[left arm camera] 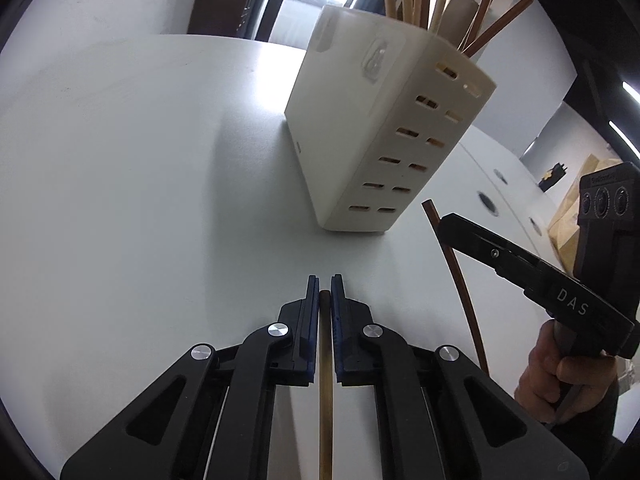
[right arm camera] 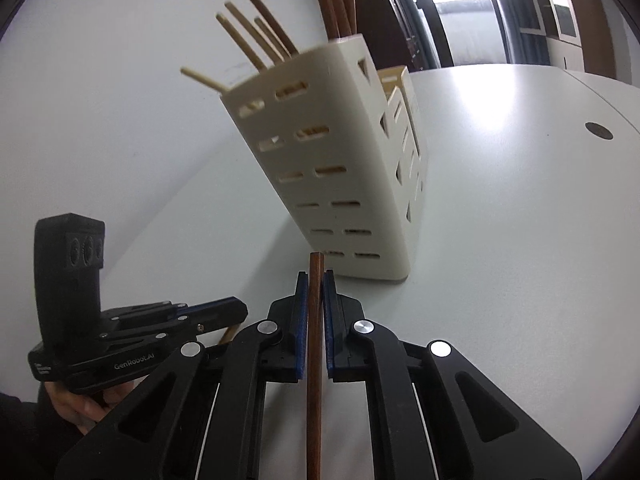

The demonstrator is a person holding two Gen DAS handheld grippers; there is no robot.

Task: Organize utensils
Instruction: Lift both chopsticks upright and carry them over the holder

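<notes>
Writing: "DAS" reads in white on the right hand-held gripper (left arm camera: 444,224) as the left wrist view catches it; "GenRobot.AI" reads on the left hand-held gripper (right arm camera: 240,308) in the right wrist view.
Left view only: a hand (left arm camera: 548,372) around the right tool's grip, cardboard boxes (left arm camera: 568,216) past the table edge.
Right view only: the holder's stepped back compartments, a dark round cap (right arm camera: 599,131) in the white table (right arm camera: 500,220).
Left hand-held gripper (left arm camera: 325,280): blue pads clamped on a pale chopstick (left arm camera: 325,380).
Right hand-held gripper (right arm camera: 316,276): pads pinched on a dark brown chopstick (right arm camera: 315,360).
Utensil holder (left arm camera: 360,140): cream, slotted, standing on the table just ahead of both tools, pale and brown chopsticks (right arm camera: 256,36) sticking out of its top.
</notes>
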